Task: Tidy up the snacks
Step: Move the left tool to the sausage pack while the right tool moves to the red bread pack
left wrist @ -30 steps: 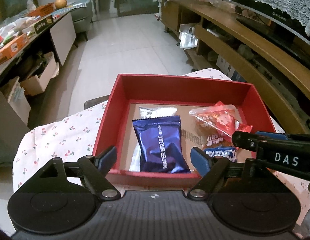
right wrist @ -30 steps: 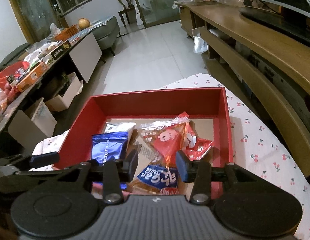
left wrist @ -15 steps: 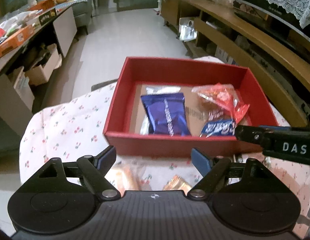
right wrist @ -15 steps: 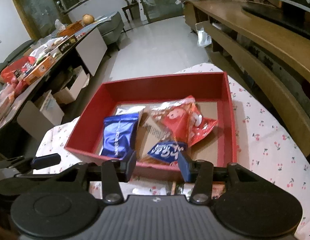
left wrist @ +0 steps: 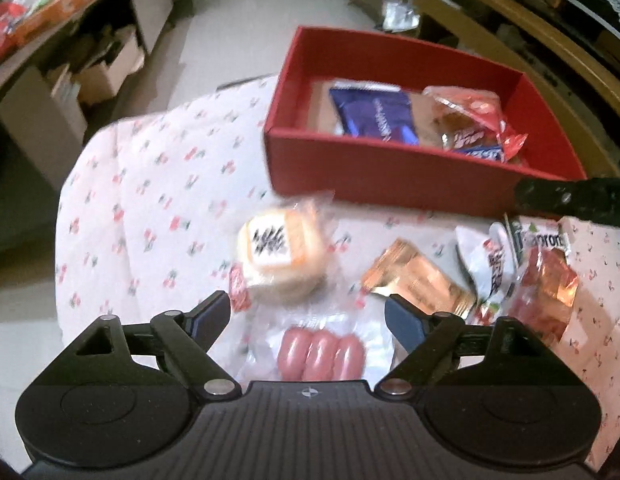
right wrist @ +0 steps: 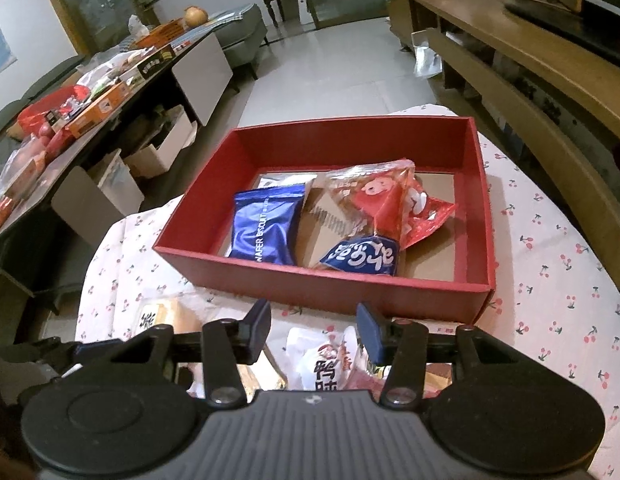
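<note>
1. My left gripper (left wrist: 308,314) hangs with its fingers spread wide and nothing between them, over the cherry-print tablecloth (left wrist: 150,184)
2. Just beyond my left fingertips lies a clear pack of three pink sausages (left wrist: 321,354), and past it a wrapped cake with black characters on its top (left wrist: 284,250)
3. To the right of those sit an orange foil packet (left wrist: 420,280), a white pouch with red print (left wrist: 492,266) and a reddish clear bag (left wrist: 544,292), all loose on the cloth
4. My right gripper (right wrist: 314,326) is also open and holds nothing, poised near the front wall of the red box (right wrist: 350,292)
5. Inside the box lie a blue wafer biscuit pack (right wrist: 266,226), a red-and-clear bag (right wrist: 384,200) and a small blue packet with white characters (right wrist: 362,258)
</note>
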